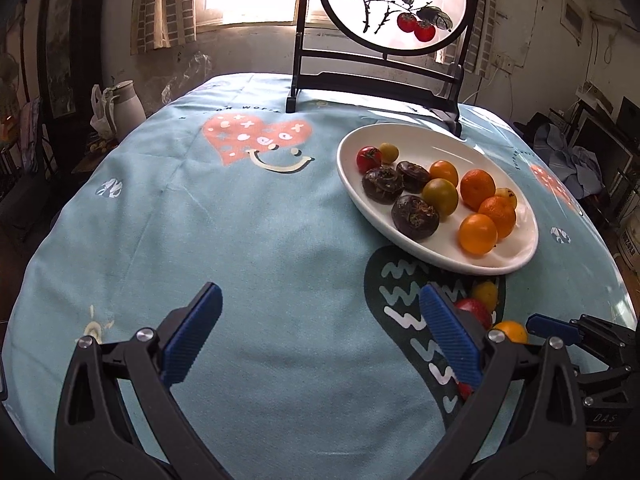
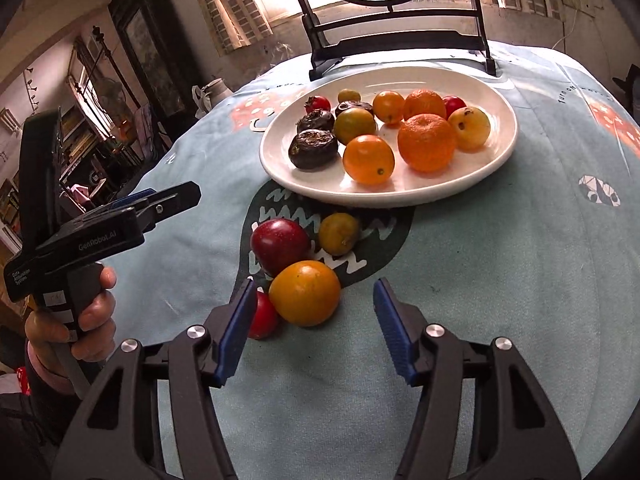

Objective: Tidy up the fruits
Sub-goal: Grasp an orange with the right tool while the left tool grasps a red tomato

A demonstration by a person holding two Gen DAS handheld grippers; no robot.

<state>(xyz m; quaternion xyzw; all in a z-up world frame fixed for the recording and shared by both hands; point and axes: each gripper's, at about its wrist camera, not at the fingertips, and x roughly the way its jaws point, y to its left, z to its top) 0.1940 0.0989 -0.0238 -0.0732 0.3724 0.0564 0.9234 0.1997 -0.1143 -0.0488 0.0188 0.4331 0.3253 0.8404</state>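
A white oval plate (image 2: 496, 160) holds several oranges, dark water chestnuts and small tomatoes; it also shows in the left wrist view (image 1: 516, 256). Loose on the cloth in front of it lie an orange fruit (image 2: 305, 293), a dark red fruit (image 2: 280, 245), a greenish-yellow fruit (image 2: 338, 233) and a small red fruit (image 2: 262, 316). My right gripper (image 2: 314, 330) is open, its left finger beside the orange fruit, touching nothing. My left gripper (image 1: 320, 336) is open and empty over bare cloth, left of the loose fruits (image 1: 474, 310).
A light blue printed tablecloth (image 1: 240, 220) covers the table. A black-framed round painted screen (image 1: 394, 8) stands behind the plate. A white jug (image 1: 128, 106) stands beyond the table's left edge. The left gripper's body (image 2: 100, 232) is held at the right view's left side.
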